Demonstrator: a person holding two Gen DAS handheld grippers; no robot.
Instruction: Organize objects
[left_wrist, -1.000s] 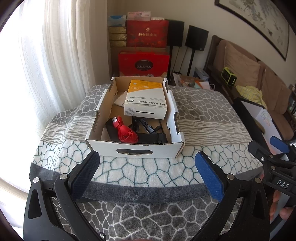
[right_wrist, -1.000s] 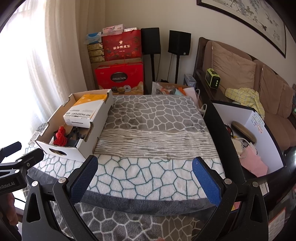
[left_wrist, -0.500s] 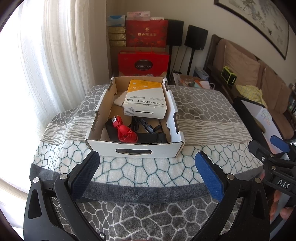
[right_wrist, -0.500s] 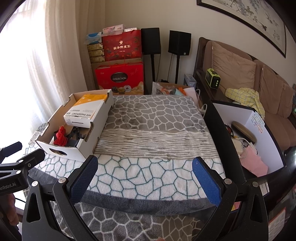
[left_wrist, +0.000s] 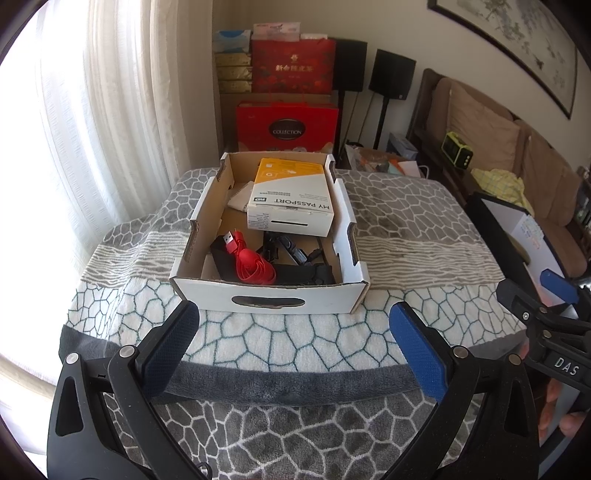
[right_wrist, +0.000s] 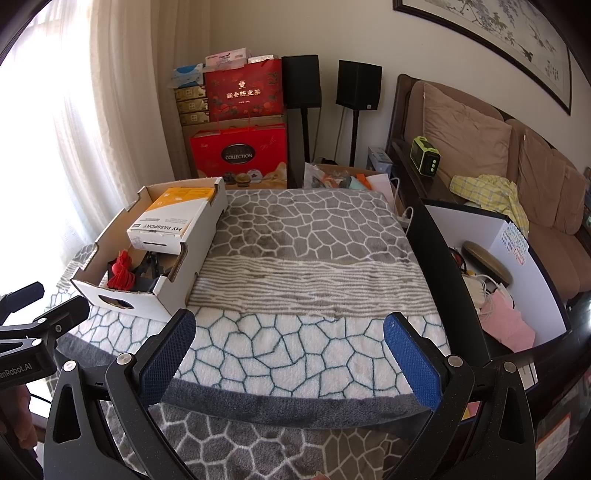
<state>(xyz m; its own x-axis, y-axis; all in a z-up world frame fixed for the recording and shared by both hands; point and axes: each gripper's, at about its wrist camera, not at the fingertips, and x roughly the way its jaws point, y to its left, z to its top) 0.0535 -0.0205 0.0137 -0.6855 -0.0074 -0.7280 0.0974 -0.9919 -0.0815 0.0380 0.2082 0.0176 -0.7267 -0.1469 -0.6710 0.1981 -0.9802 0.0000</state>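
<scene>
Left wrist view. Item: tray (left_wrist: 269, 301), white cardboard, open-topped, on the patterned blanket (left_wrist: 295, 343) covering the bench, directly ahead of the left tool (left_wrist: 291, 328).
Contents: white-and-orange box (left_wrist: 291, 206) toward the far end, resting tilted on other items; red cable (left_wrist: 251, 264), coiled, near front; black cables and gear (left_wrist: 295, 258) beside it.
Left tool: jaws spread wide, empty.
Right tool (right_wrist: 290, 345): jaws spread wide, empty, over bare blanket; tray (right_wrist: 122, 295) to its left.
Handling, judged: box light, stiff, smooth-faced; grip across its short sides. Red cable soft, floppy; pinch the coil's bundle, not the plug.
</scene>
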